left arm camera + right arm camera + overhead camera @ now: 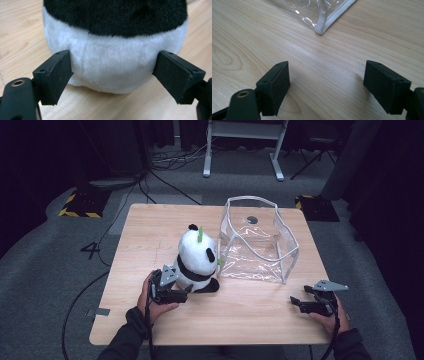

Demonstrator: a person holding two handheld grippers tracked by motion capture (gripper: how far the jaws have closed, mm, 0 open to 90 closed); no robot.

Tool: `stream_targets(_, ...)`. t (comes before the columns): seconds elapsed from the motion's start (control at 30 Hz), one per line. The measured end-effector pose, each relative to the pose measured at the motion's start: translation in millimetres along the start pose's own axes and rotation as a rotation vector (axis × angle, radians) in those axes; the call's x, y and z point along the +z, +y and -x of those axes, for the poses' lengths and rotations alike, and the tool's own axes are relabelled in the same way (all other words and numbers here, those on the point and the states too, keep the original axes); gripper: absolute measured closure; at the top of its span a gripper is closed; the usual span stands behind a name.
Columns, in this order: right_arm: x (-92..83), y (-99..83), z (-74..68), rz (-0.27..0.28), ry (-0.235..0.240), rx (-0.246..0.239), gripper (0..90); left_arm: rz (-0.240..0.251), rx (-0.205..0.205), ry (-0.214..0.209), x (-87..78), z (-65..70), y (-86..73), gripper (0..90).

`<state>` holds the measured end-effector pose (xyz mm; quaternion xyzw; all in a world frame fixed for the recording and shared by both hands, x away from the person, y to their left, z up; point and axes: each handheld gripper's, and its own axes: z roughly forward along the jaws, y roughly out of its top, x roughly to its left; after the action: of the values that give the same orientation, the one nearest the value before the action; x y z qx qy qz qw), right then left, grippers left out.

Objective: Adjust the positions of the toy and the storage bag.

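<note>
Table (150, 320), light wood, spans mid frame. Clear plastic bag (255, 240) w/ white piping stands open at upper right of centre. Panda plush (196, 260) sits just left of it, centre frame: white fur, black ears, black band round the body, green bit on top. I see my left gripper (176, 292) spread wide, pads touching the plush's white base either side. Right gripper (305, 302), lower right, spread over bare wood.
</note>
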<state>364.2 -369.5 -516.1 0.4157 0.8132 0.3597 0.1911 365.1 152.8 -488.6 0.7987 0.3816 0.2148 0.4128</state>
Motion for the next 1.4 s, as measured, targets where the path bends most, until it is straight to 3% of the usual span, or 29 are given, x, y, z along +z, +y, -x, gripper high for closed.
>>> stream_targets(0.23,0.0,0.0,0.0,-0.001,0.001,0.0,21.0,-0.008,-0.009,0.029,11.6,-16.0,5.4,17.7)
stream_targets(0.33,-0.1,0.0,0.1,-0.001,0.001,0.0,21.1,-0.013,-0.029,0.054,16.5,-26.5,11.6,18.3)
stream_targets(0.47,-0.1,0.0,0.0,-0.001,0.001,0.0,21.1,-0.028,-0.049,0.053,20.9,-33.6,17.8,18.8)
stream_targets(0.57,0.0,0.0,0.0,-0.001,0.0,0.0,21.0,-0.027,-0.032,0.068,22.1,-33.5,18.9,19.0)
stream_targets(0.7,0.0,0.0,-0.1,-0.001,-0.003,0.001,20.8,-0.029,-0.054,0.059,23.0,-33.8,18.5,18.1)
stream_targets(0.8,-0.2,-0.1,0.0,-0.001,-0.004,0.001,20.9,-0.013,-0.071,0.05,13.7,-29.5,20.8,17.9)
stream_targets(0.9,-0.7,-0.5,-0.1,-0.002,-0.005,0.004,21.0,0.017,-0.033,0.027,2.6,-17.3,25.2,16.1)
stream_targets(0.93,-0.7,-0.5,-0.1,-0.002,-0.004,0.005,21.0,0.041,-0.02,0.001,-2.5,-9.2,29.8,15.9)
stream_targets(1.03,-0.6,-0.5,-0.1,-0.001,-0.004,0.005,21.0,0.065,-0.015,-0.011,-6.1,-3.0,36.4,15.9)
stream_targets(1.07,-0.6,-0.5,-0.1,-0.002,-0.005,0.004,21.0,0.101,-0.025,-0.027,-9.1,1.9,42.3,15.8)
stream_targets(1.3,-0.7,-0.5,-0.1,-0.002,-0.004,0.004,21.0,0.135,-0.024,-0.02,-12.5,12.4,54.9,15.8)
stream_targets(1.4,-0.6,-0.5,0.0,-0.001,-0.004,0.004,21.0,0.17,-0.02,0.002,-18.7,17.5,60.8,15.8)
